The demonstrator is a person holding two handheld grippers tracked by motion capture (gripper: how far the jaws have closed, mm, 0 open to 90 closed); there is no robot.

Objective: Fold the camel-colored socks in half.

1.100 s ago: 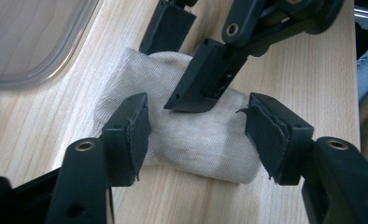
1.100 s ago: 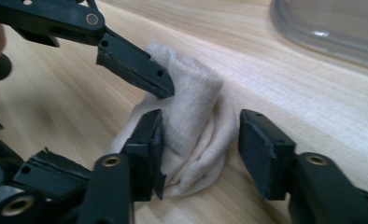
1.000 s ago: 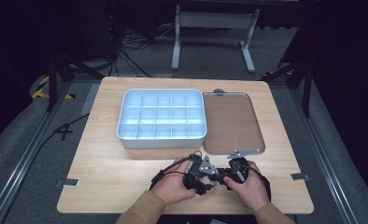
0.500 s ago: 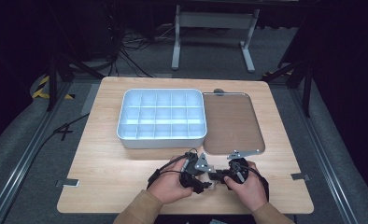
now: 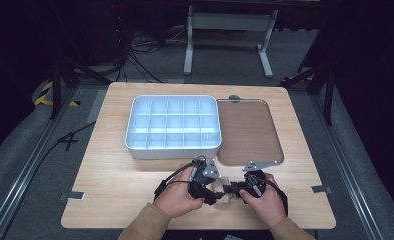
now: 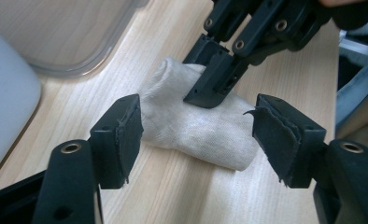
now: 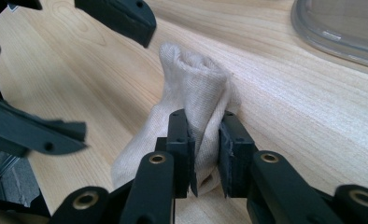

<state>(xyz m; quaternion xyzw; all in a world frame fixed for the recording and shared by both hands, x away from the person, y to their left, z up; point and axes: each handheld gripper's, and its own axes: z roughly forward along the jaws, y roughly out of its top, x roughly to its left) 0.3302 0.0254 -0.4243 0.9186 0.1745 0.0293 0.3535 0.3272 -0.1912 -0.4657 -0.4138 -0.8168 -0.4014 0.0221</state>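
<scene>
Down at the lower middle of the high view, both of the person's hands are gathered over a small cream sock (image 5: 224,194) lying on the pale wooden table (image 5: 110,175), close to its near edge. The right gripper (image 7: 204,154) has the sock pinched: in the right gripper view its two black jaws stand narrow at the bottom centre of the frame with a fold of the knit squeezed between the pads, and the rest of the sock bunches up in a soft hump just above them. The left gripper (image 6: 196,135) has just been opening its jaws and now stands wide; in the left gripper view its pads sit at the lower left and lower right of the frame, with the sock lying between them across the centre, touched by neither pad that I can see. In that same view the right gripper comes down from the upper right and bites the top of the sock. Further up the table, in the centre of the high view, sits a white compartment box (image 5: 172,126), and just to its right, touching or nearly so, lies a flat clear lid (image 5: 247,131).
</scene>
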